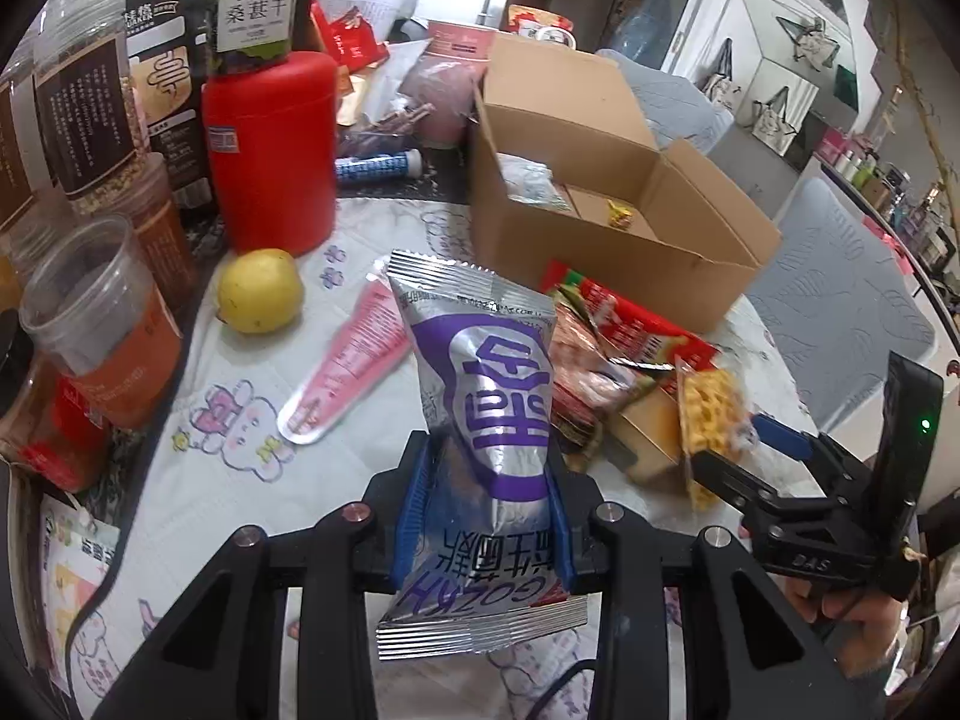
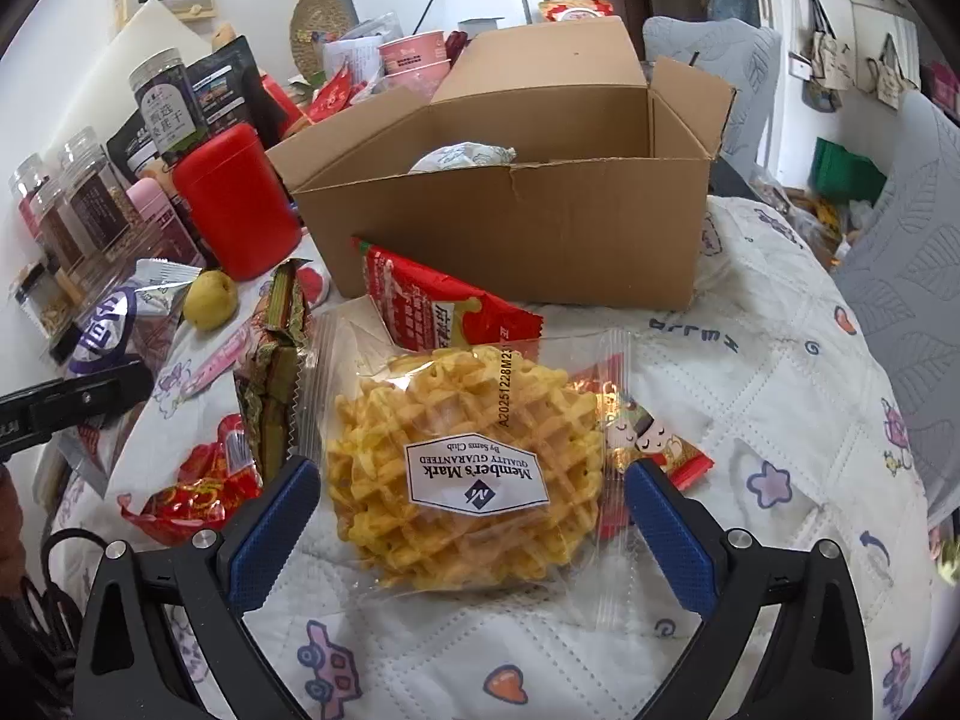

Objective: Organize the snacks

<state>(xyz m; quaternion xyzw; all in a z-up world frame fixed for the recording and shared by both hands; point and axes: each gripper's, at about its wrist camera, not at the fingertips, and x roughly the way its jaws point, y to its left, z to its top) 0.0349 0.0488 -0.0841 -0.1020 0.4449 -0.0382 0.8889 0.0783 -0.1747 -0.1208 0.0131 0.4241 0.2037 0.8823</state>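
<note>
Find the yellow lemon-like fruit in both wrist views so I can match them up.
Left wrist: the yellow fruit lies left of centre on the cloth, just below the red canister.
Right wrist: the yellow fruit sits at mid-left, just below and left of the red canister.
Shared landmark: the open cardboard box.

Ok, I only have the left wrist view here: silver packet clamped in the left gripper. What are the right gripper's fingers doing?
Observer: The right gripper is wide open, its blue pads either side of the wrapped waffle, not pressing it.
Reviewer: Is the waffle lifted?
Observer: No, it lies flat on the quilted cloth.
Reviewer: What does its label say?
Observer: "Member's Mark", seen upside down.
Reviewer: Anything under it?
Observer: A small red packet pokes out from under its right edge.
</note>
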